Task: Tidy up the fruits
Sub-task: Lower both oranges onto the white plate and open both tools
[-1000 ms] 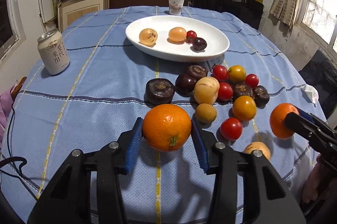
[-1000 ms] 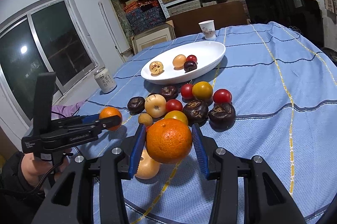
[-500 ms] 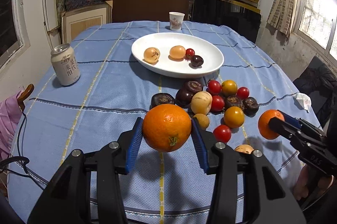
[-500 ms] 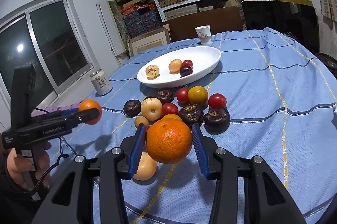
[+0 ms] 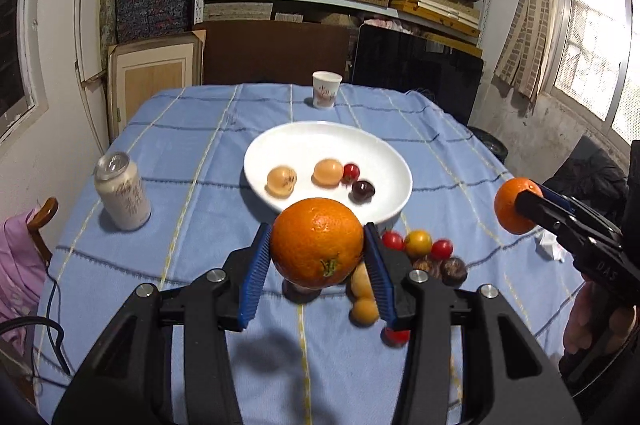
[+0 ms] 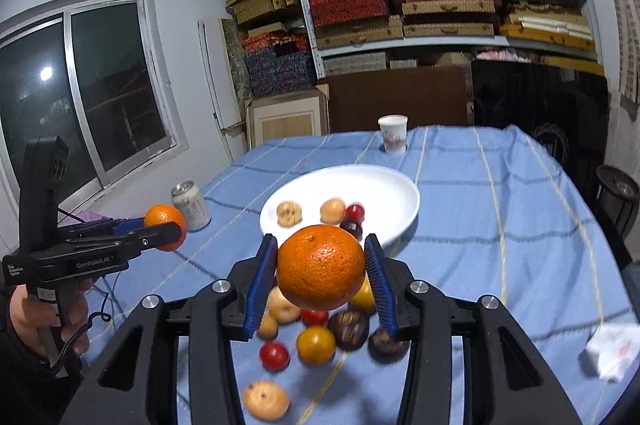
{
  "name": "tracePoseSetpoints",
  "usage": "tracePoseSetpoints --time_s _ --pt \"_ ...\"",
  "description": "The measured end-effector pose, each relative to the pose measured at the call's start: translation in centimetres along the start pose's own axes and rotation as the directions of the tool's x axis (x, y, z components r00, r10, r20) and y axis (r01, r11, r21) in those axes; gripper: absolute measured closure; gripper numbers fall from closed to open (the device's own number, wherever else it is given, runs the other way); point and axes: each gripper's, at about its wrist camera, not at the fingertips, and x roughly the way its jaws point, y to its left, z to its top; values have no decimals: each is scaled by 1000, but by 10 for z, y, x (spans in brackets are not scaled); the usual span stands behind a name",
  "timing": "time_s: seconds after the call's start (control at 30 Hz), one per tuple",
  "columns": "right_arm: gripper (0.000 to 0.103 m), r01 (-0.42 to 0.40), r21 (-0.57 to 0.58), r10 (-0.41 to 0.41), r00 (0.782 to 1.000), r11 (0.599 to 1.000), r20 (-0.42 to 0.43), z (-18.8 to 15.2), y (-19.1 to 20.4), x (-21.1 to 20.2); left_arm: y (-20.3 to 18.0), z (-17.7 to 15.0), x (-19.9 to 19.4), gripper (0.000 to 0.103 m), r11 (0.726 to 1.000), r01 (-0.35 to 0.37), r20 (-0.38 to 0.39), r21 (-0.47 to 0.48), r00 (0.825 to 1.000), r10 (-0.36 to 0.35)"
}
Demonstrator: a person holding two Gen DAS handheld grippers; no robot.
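1. Left wrist view: left gripper [image 5: 317,252] is clenched on an orange [image 5: 317,242], blue ribbed pads pressing both its sides. The peel is pebbly and the green stem scar faces the camera. The fruit is held in the air above the table.
2. Same view, 12 o'clock of the held fruit: an oval white plate [image 5: 384,161], glossy and shallow. It holds two pale round fruits, a small red tomato and a dark glossy one.
3. At 3 o'clock, low: loose fruit on the blue checked tablecloth [image 5: 192,161], a woven fabric with yellow and dark lines. Red and yellow tomatoes, dark wrinkled fruits and tan round ones, partly hidden behind the right finger.
4. At 9 o'clock: a pale metal can [image 5: 123,196], cylinder, upright. At 12 o'clock, far: a paper cup [image 5: 327,94] near the table's far edge.
5. At 3 o'clock, far right: right gripper [image 5: 520,203], black plastic, grasping a second orange [image 5: 508,205].
6. Right wrist view: that right gripper [image 6: 321,275] grips the second orange [image 6: 321,267] between blue ribbed pads, off the table, dimpled peel, stem end up.
7. Only this view shows the whole loose pile under the jaws, a tan speckled fruit at 6 o'clock, and crumpled white paper [image 6: 610,349] at 4 o'clock.
8. At 9 o'clock: the left gripper [image 6: 170,227] side on, with a person's hand [image 6: 36,321] on its handle. A dark sliding window sits behind.
9. The left view alone shows the curtain and bright window at 2 o'clock.
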Motion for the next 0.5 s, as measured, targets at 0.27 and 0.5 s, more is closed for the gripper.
tracePoseSetpoints --time_s 0.27,0.5 --pt "58 45 -43 -46 999 998 -16 49 -15 45 -6 60 50 58 1000 -18 -1 12 1000 18" --pt "58 81 -41 -84 994 996 -75 56 -31 99 -3 80 117 58 998 -57 -58 14 997 57"
